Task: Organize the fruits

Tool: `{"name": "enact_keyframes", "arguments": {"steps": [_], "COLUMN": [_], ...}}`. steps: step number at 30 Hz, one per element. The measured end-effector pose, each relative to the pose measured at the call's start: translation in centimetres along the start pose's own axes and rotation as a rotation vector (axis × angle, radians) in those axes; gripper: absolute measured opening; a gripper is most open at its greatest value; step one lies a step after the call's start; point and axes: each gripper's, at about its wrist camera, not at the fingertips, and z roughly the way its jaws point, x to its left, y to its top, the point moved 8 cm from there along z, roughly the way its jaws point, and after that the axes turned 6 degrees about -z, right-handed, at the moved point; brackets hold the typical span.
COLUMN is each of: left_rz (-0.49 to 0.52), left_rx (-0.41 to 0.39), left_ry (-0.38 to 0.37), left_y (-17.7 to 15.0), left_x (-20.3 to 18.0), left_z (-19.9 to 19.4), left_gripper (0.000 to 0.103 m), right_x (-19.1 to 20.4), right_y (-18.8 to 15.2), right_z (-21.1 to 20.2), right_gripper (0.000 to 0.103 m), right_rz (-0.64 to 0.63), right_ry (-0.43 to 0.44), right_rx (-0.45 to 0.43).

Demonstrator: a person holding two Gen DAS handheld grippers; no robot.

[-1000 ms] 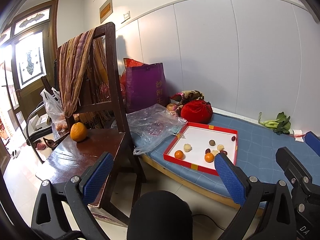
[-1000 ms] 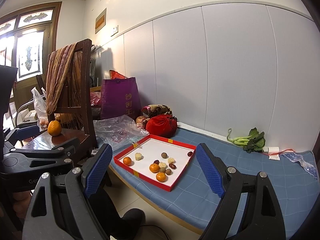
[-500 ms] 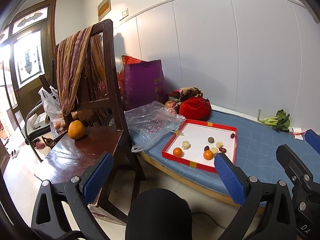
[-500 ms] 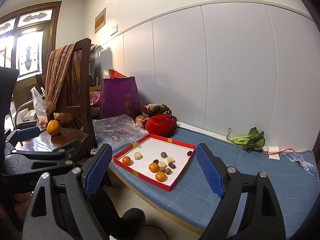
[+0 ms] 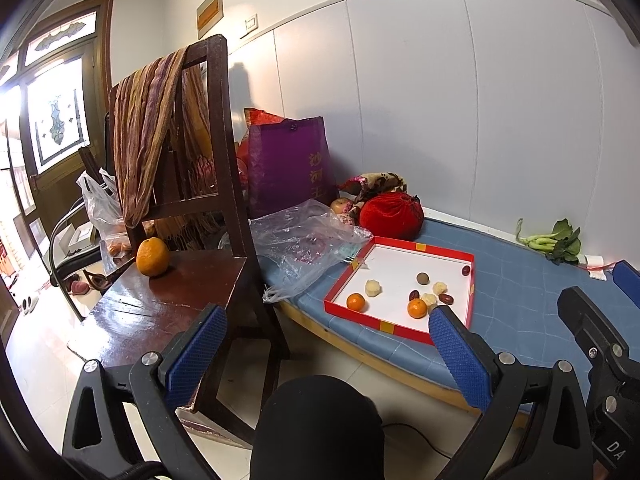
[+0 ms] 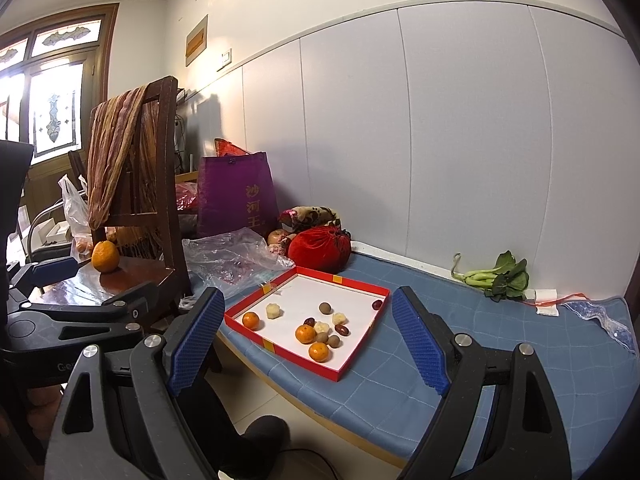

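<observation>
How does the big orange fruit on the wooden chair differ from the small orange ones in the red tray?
The big orange fruit on the chair seat is clearly larger than the small orange fruits in the red-rimmed tray. It stands alone on dark wood, while they lie among pale and dark brown pieces on the tray's white floor. It looks slightly tapered at the top; they look rounder. All share an orange peel.

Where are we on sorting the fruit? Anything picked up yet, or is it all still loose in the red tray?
Nothing looks sorted yet. In the red tray, oranges, dark dates and pale peeled pieces lie mixed, and one large orange sits apart on the chair seat. Nothing is in hand: the left gripper and right gripper both stand open and empty, short of the tray. All grouping remains.
</observation>
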Motion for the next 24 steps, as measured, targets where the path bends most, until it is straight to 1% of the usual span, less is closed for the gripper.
{"name": "enact_keyframes", "arguments": {"steps": [18,24], "left_rz": [0.001,-0.015], "left_rx": [0.004,0.002], "left_ry": [0.001,0.002], "left_y": [0.20,0.30], "left_x": [0.49,0.92], "left_z": [0.48,0.84], "left_gripper": [0.102,0.102], "right_x": [0.11,0.15], "right_y": [-0.30,-0.33], "right_z": [0.18,0.23], "right_gripper": [0.087,0.087], "right_rz": [0.002,-0.002], "right_ry": [0.002,0.002], "right_rx": [0.008,0.008]}}
